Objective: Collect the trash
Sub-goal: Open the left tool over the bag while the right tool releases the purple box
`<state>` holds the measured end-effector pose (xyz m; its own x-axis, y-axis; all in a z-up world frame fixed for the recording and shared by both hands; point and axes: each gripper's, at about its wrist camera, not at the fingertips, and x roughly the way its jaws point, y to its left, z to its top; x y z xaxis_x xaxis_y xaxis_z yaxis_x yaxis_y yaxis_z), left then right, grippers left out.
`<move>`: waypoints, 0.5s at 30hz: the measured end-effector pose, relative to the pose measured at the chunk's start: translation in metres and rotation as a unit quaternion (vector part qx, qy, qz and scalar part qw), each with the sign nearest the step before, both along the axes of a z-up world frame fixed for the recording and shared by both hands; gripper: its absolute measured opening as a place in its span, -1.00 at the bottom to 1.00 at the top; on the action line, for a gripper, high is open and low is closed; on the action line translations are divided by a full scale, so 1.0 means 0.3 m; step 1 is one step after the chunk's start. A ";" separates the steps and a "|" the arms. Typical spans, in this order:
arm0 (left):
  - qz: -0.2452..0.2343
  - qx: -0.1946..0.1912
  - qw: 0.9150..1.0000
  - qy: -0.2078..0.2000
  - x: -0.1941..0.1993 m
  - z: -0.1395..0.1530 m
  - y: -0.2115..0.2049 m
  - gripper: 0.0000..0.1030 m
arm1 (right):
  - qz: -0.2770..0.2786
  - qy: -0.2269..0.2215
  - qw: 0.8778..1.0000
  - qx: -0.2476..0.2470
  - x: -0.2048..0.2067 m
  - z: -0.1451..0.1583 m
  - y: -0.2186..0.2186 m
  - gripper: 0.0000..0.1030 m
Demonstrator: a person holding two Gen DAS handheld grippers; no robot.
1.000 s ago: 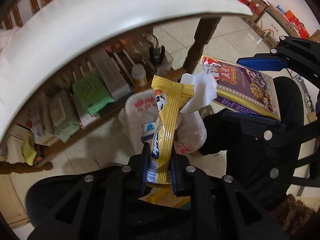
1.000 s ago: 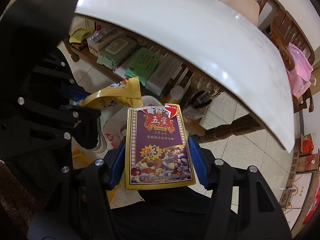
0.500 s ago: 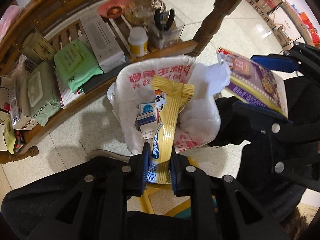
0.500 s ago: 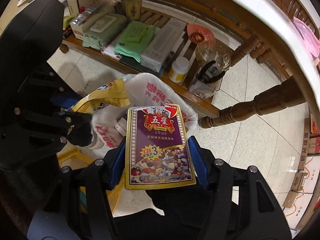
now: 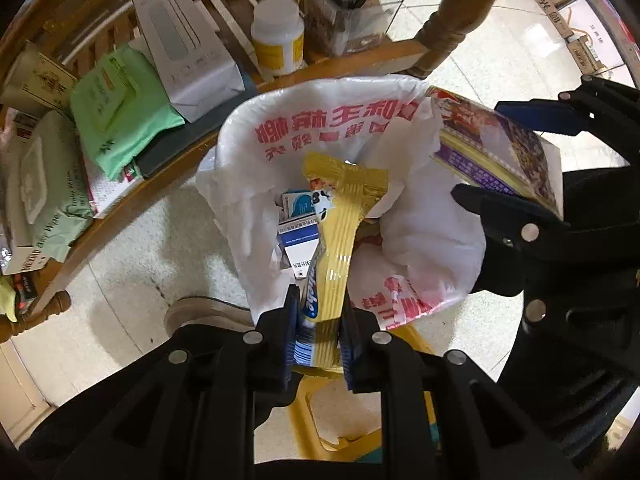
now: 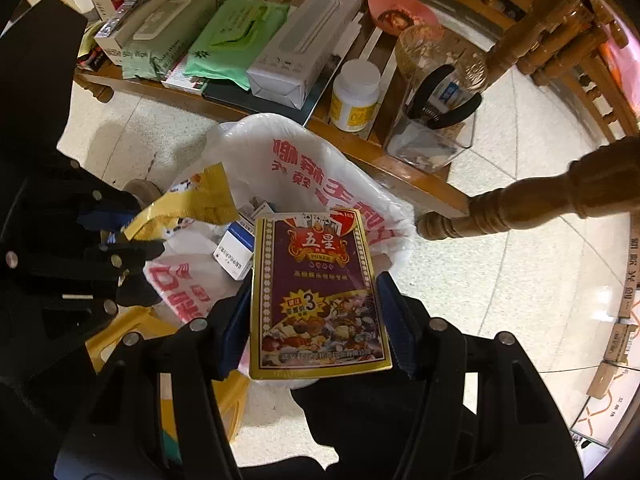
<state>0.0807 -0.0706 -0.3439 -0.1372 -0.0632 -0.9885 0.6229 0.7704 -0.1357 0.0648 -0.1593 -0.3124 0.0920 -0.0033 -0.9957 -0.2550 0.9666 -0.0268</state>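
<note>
Over the white bag point(image 5: 320, 128) lining a yellow bin point(image 6: 120, 328) on the floor, just beside a low wooden shelf, both grippers point down. The left gripper point(image 5: 318, 320) pinches a yellow wrapper point(image 5: 340, 232): light, limp, glossy, likely slippery, held at its lower end. The right gripper point(image 6: 316, 320) clamps a purple card box point(image 6: 316, 292) by its long edges; it looks stiff and light, so an edge grip suits it. Fingertips hide behind both items, and the bag's depth is hard to judge.
</note>
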 end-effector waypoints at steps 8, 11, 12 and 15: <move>0.010 0.004 0.999 0.030 0.042 -0.093 -0.024 -0.63 | -0.001 0.018 1.000 -0.005 0.052 -0.101 -0.007 0.14; 0.010 0.000 0.999 0.042 0.050 -0.119 -0.022 -0.63 | -0.003 0.028 1.000 -0.001 0.060 -0.130 -0.013 0.14; 0.012 -0.005 0.999 0.050 0.055 -0.129 -0.022 -0.63 | -0.005 0.031 1.000 0.001 0.064 -0.136 -0.016 0.14; 0.024 -0.022 0.996 0.081 0.065 -0.162 -0.024 -0.63 | -0.023 0.050 0.998 0.018 0.076 -0.172 -0.035 0.14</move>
